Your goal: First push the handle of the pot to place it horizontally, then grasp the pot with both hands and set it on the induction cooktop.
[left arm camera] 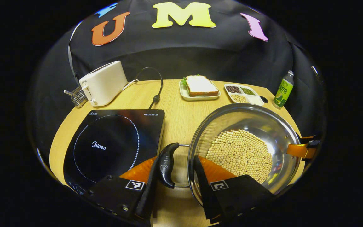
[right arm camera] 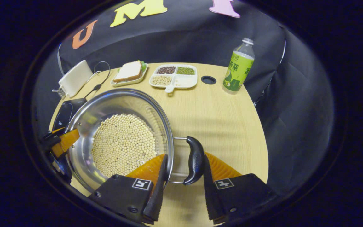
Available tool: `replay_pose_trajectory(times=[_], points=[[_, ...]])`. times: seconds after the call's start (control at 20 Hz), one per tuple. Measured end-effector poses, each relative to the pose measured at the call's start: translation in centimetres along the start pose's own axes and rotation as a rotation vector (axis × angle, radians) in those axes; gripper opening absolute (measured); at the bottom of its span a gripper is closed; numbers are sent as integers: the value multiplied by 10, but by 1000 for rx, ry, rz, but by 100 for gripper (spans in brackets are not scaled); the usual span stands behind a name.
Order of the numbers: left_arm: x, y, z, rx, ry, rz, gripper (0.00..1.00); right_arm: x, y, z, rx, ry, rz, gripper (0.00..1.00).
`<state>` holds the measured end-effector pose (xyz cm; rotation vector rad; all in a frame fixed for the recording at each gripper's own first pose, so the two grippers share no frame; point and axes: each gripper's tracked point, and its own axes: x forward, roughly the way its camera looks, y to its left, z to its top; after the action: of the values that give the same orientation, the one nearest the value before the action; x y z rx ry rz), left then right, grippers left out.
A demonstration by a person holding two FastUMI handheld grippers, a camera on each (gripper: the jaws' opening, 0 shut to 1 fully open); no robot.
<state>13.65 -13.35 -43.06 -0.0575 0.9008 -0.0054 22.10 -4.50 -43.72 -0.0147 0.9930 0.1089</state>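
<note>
A steel pot [left arm camera: 265, 124] [right arm camera: 121, 101] with soybeans [left arm camera: 241, 153] [right arm camera: 121, 145] in its bottom sits just right of the black induction cooktop [left arm camera: 112, 145] [right arm camera: 62, 115]. My left gripper [left arm camera: 175, 159] straddles the pot's left black handle [left arm camera: 168, 165]: one finger presses the handle's outer side, the other stands inside the rim. On the opposite side, my right gripper [right arm camera: 184, 155] holds the right handle [right arm camera: 194, 160] the same way. Each gripper is also seen across the pot from the other view, the right gripper [left arm camera: 301, 148] and the left gripper [right arm camera: 61, 140]. Whether the pot rests on the table I cannot tell.
A white toaster [left arm camera: 104, 82] and its cable lie behind the cooktop. At the back stand a plate with a sandwich [left arm camera: 199, 86], a divided dish of grains [left arm camera: 244, 94] and a green bottle [right arm camera: 238, 67]. A round hole [right arm camera: 208, 79] is in the wooden table [right arm camera: 225, 119].
</note>
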Motion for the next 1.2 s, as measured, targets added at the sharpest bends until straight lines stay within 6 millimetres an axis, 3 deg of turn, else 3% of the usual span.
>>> replay_pose_trajectory(times=[0.45, 0.75, 0.95, 1.2], points=[[-10, 0, 4, -1, -2, -10, 56, -14, 3, -4, 11, -10, -1, 53], [-25, 10, 20, 0, -28, -20, 56, -39, 13, 7, 19, -46, -7, 53], [-40, 25, 42, 6, -69, -25, 56, -61, 28, 20, 24, -78, -8, 53], [-58, 60, 61, 11, -107, -16, 56, -85, 66, 37, 26, -123, 0, 53]])
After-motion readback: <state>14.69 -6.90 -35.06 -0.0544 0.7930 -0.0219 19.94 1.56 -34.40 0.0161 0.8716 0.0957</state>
